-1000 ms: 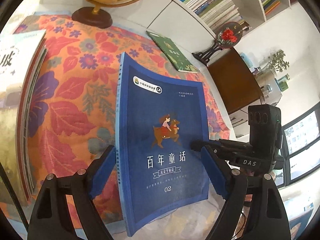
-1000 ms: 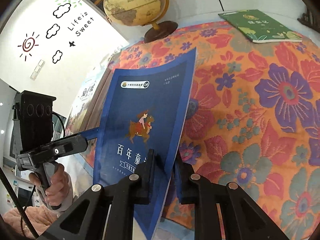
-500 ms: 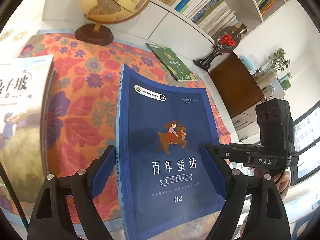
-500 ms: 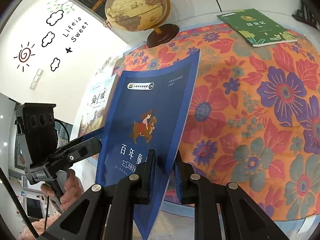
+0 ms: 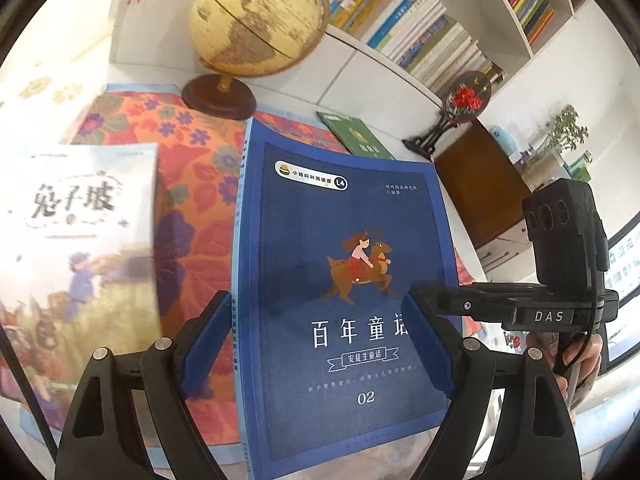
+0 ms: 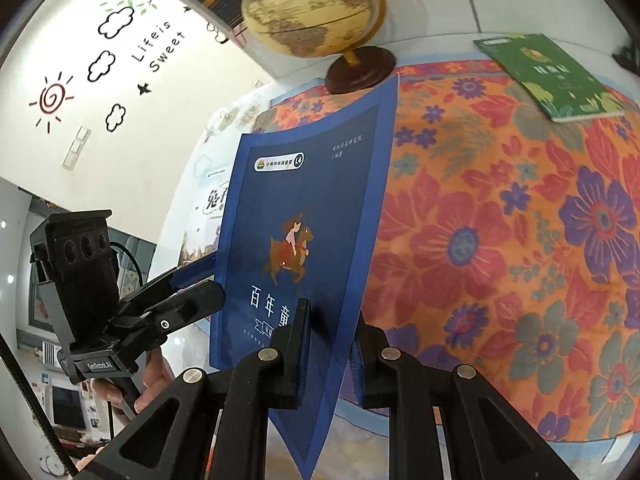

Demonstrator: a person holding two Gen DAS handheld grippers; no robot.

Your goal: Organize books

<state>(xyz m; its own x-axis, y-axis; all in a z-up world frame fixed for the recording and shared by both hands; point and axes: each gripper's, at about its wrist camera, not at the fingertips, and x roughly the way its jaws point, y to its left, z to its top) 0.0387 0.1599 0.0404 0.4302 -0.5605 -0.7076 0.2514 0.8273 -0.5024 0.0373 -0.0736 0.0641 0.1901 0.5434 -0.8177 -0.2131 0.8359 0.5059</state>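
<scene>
My right gripper (image 6: 326,344) is shut on the lower edge of a dark blue book (image 6: 304,236) with a girl riding a deer on its cover, and holds it upright above the flowered tablecloth (image 6: 500,240). In the left wrist view the blue book (image 5: 344,280) stands between the open fingers of my left gripper (image 5: 316,344), and the right gripper (image 5: 440,300) grips its right edge. A white picture book (image 5: 76,248) stands at the left. A green book (image 6: 548,76) lies flat at the far right of the table.
A globe (image 5: 256,20) on a dark round base stands at the back of the table. White shelves (image 5: 432,36) full of books run along the wall behind. A fan-shaped ornament (image 5: 460,104) on a stand and a brown cabinet (image 5: 480,184) are at the right.
The blue book has been lifted and stands more upright. Both grippers have risen, and the white picture book has come further into the left view.
</scene>
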